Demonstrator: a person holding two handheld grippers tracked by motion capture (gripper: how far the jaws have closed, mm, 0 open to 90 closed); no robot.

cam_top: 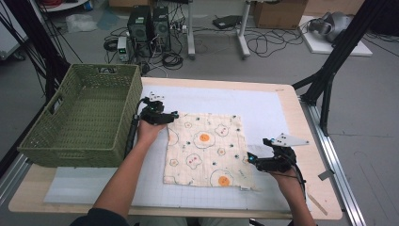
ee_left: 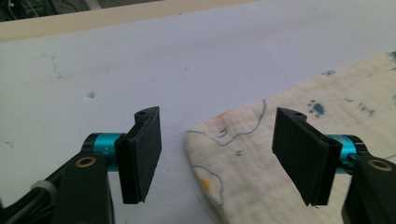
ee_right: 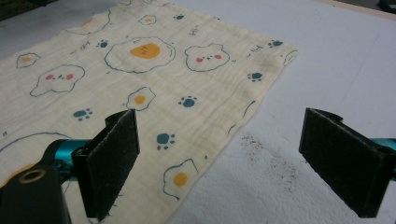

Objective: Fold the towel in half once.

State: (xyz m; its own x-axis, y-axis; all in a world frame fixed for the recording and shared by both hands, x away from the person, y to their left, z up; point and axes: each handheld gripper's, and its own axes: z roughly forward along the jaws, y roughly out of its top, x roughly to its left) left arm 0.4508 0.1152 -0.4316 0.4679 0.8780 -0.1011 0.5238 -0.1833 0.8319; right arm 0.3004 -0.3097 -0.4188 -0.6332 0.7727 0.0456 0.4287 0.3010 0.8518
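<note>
A cream cloth (cam_top: 204,149) printed with fried eggs, little faces and paw marks lies spread flat on the white mat (cam_top: 263,106) that covers the wooden table (cam_top: 308,155), roughly at the table's middle; a green woven basket (cam_top: 82,115) stands at the table's left edge, well apart from the cloth's right side and just beside the left hand (cam_top: 148,132). The left gripper (cam_top: 160,115) sits at the cloth's far left corner; in the left gripper view its jaws stand wide apart, holding nothing, with the rounded corner of the cloth (ee_left: 243,154) lying on the mat between them, closer to the right-hand jaw. The right gripper (cam_top: 270,162) sits low at the cloth's right edge, near the near right corner, held by the right hand (cam_top: 287,181); in the right gripper view its jaws are also spread wide and empty, one jaw over the cloth (ee_right: 140,79) and the other over bare mat, the cloth's edge running between them; a patch of dark specks (ee_right: 266,156) marks the mat just beside that edge.
</note>
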